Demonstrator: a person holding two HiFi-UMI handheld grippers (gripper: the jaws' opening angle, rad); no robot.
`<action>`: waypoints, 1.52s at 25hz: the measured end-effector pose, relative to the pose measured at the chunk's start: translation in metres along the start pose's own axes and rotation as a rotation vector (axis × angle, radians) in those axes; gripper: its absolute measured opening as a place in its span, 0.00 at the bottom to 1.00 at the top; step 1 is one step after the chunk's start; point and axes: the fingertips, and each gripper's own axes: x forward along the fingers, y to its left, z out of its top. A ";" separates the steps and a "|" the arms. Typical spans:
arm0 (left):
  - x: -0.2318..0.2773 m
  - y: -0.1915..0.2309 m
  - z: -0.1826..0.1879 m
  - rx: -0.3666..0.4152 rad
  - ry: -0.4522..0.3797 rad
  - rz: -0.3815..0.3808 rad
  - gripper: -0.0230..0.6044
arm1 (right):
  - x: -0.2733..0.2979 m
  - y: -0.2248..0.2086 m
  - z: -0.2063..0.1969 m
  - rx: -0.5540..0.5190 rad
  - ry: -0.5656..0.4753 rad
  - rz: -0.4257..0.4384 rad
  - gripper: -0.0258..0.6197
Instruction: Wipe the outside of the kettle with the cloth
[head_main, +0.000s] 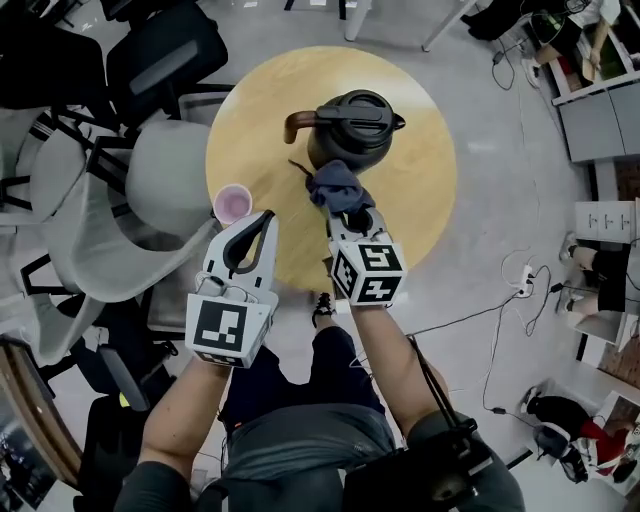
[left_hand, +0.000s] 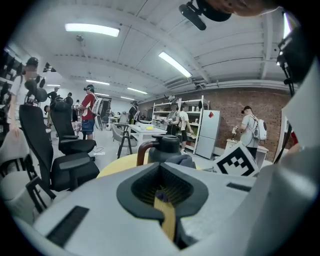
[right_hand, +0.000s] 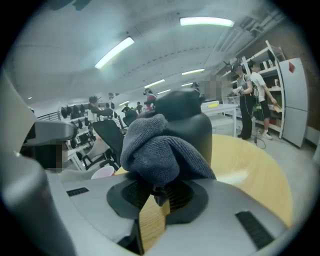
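Cloth (right_hand: 159, 150) tight between fingers (right_hand: 125, 194) of right gripper (right_hand: 159, 192), against kettle (head_main: 350, 125); left gripper (left_hand: 162, 192) fingers together

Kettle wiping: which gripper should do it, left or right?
Right, probably. The right gripper is shut on the cloth, close in front of the kettle. The left gripper holds nothing.

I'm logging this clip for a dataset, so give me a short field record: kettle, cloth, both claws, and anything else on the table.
kettle: dark, upright on the round table
cloth: grey, bunched at the kettle's near side
right claw: shut on the cloth
left claw: shut, holding nothing, away from the kettle
cup: pink, at the table's left edge, beside the left claw
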 end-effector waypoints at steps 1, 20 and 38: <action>-0.002 -0.003 0.007 0.014 -0.010 -0.006 0.05 | -0.010 0.001 0.011 -0.020 -0.019 0.003 0.17; 0.027 -0.015 0.035 0.024 -0.047 -0.006 0.05 | -0.025 -0.030 0.089 -0.126 -0.173 -0.002 0.17; 0.056 -0.010 -0.018 -0.026 0.024 0.044 0.05 | 0.024 -0.046 -0.012 -0.085 0.015 0.056 0.17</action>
